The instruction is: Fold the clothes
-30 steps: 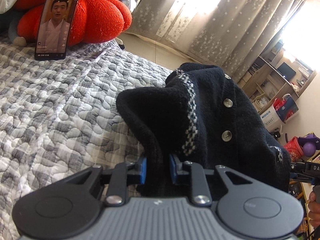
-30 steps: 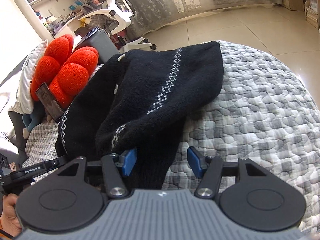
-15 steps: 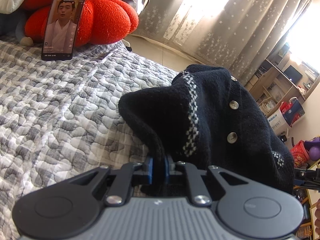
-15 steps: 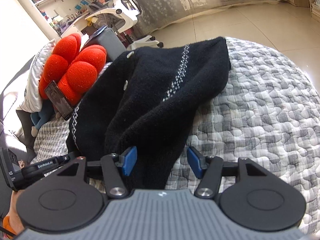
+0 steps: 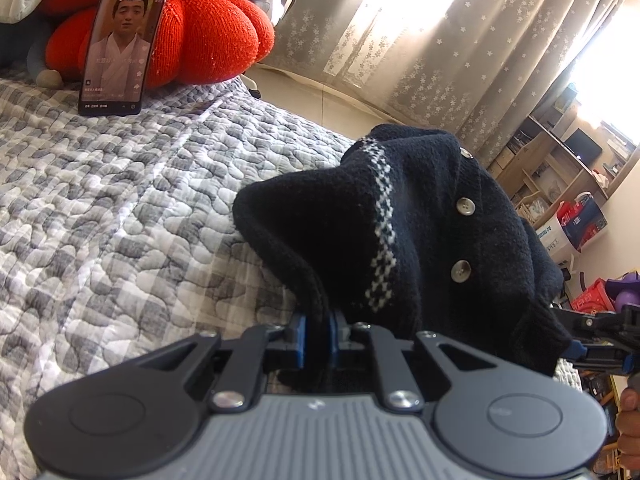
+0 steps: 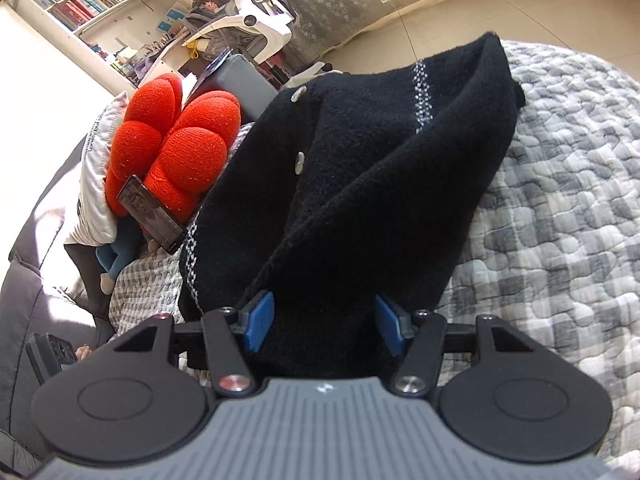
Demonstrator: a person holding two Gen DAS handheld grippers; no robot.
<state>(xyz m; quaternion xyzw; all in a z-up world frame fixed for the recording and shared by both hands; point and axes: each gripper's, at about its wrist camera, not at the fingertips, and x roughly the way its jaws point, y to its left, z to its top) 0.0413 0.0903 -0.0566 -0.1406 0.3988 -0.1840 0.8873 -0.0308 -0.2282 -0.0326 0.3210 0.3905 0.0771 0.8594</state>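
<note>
A black knitted cardigan point(image 5: 408, 224) with a white checked stripe and pale buttons hangs bunched over the grey quilted bed point(image 5: 120, 208). My left gripper point(image 5: 318, 338) is shut on a fold of its edge, blue pads pressed against the knit. In the right wrist view the same cardigan point(image 6: 380, 168) rises from between the blue pads of my right gripper point(image 6: 324, 322), which stands open with the fabric lying loosely in the wide gap. The other gripper shows at the right edge of the left wrist view.
A phone point(image 5: 122, 38) leans against a red knitted cushion point(image 5: 208, 28) at the head of the bed. Curtains point(image 5: 460, 40) and shelves lie beyond the bed's far edge. A white office chair point(image 6: 256, 4) and a bookshelf stand behind the cushion point(image 6: 176, 144).
My left gripper has closed from a narrow gap onto the cardigan's edge. The cardigan has been lifted higher and drawn closer in both views. The right gripper stays open.
</note>
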